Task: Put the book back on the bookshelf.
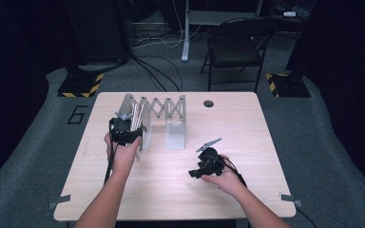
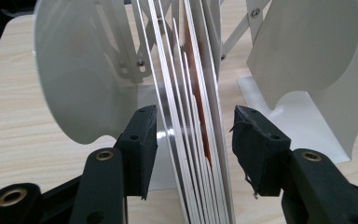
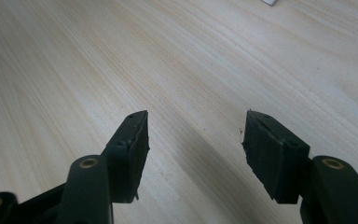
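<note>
My left tool (image 2: 192,135) straddles the plates (image 2: 193,116) in the rack (image 2: 81,79), pads spread just clear of them, lined up to pinch. I keep my right tool (image 3: 195,140) spread and empty over bare table (image 3: 121,56), out of the way.

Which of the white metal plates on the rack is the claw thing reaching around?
The bunched thin plates at the rack's left end, between the left hand-held gripper jaws; the wide end plate stands apart.

White rack (image 1: 164,114) blocks the table's (image 1: 247,123) left half.
</note>
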`<state>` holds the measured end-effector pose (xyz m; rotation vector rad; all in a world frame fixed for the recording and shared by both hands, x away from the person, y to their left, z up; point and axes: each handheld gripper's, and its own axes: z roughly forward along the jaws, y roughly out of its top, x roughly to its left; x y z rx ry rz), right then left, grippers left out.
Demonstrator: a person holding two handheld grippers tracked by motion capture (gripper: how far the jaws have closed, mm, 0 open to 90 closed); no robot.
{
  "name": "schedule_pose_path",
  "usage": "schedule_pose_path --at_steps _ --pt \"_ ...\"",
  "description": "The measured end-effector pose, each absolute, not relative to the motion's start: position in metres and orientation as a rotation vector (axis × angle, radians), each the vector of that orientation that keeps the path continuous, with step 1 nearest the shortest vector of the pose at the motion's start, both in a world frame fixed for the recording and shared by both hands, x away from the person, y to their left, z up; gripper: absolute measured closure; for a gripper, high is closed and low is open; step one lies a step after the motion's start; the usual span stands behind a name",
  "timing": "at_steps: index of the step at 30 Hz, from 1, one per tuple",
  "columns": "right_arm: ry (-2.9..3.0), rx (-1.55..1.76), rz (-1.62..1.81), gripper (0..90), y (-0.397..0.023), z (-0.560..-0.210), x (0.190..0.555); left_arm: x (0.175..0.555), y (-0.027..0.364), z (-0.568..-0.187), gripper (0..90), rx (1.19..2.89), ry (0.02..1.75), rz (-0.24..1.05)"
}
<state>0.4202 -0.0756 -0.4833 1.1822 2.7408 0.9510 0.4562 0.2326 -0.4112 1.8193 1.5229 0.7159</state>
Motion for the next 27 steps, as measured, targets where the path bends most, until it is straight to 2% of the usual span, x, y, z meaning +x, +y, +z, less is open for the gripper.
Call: schedule_pose_path --at_steps 16,27 --pt "2.738 1.202 0.947 40.5 -0.075 -0.483 0.420 0.437 0.233 -0.391 54.0 1.812 1.428 0.716" --pt "2.736 1.203 0.938 40.5 -0.077 -0.483 0.420 0.418 0.237 -0.378 55.7 1.858 1.354 0.658"
